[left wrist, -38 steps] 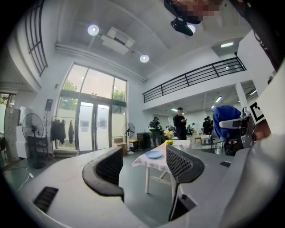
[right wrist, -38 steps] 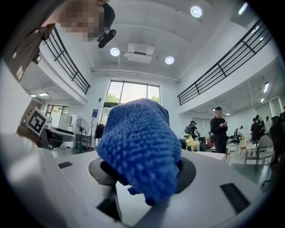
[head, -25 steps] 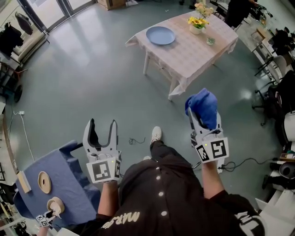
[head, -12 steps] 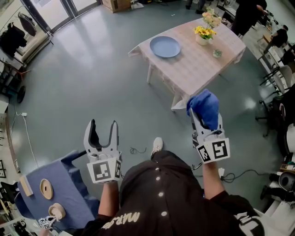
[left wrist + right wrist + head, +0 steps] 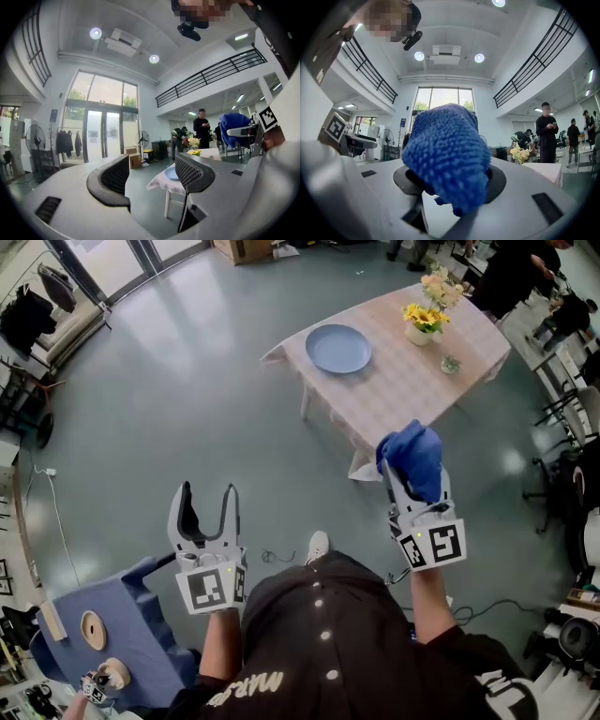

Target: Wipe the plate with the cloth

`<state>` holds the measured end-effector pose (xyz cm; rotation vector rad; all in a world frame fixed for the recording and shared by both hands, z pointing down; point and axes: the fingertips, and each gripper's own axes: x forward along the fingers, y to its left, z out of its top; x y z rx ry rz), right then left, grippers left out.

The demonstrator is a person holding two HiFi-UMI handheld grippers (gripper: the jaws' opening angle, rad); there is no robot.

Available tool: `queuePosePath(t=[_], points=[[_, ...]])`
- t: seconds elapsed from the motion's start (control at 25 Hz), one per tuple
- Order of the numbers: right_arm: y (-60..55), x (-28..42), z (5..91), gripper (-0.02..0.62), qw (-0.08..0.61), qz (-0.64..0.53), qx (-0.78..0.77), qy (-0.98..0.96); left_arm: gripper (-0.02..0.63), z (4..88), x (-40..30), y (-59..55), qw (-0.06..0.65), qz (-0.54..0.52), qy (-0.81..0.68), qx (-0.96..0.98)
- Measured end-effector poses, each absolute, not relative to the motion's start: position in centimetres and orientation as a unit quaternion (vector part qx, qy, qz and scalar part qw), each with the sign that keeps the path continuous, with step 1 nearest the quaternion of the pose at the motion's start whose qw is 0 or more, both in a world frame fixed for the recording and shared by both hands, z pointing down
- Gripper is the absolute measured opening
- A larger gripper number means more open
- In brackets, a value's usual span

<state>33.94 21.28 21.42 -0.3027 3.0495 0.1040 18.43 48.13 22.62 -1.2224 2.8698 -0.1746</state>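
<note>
A light blue plate (image 5: 338, 348) lies on a table with a pale checked cloth (image 5: 394, 381), far ahead in the head view. It also shows small between the left jaws as the plate (image 5: 171, 174). My right gripper (image 5: 411, 463) is shut on a bunched blue cloth (image 5: 412, 456), held up in the air short of the table. That cloth (image 5: 447, 154) fills the middle of the right gripper view and hides the fingertips. My left gripper (image 5: 206, 499) is open and holds nothing, well back from the table.
A vase of yellow flowers (image 5: 424, 320) and a small glass (image 5: 451, 363) stand on the table's far side. A blue-covered stand (image 5: 122, 634) with round wooden pieces sits at the lower left. People stand beyond the table (image 5: 202, 129). Chairs and cables line the right.
The table and plate have drifted right and nearer in the head view as the person steps forward. Both grippers keep their pose, the right still on the cloth.
</note>
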Motion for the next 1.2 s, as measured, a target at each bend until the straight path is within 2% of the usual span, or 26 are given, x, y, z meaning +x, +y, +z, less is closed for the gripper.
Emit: queuePosePath(t=[0.64,1.2], points=[[18.4,28.3,22.6,0.196,0.026,0.039,-0.073,0.996,0.299,24.7,14.3,46.2,-0.022,-0.045,0.925,-0.377],[14.5,19.2,20.9,0.196,0.035,0.053,-0.111,0.992,0.299,22.9,2.8,41.0,0.004,-0.02,0.911,-0.412]])
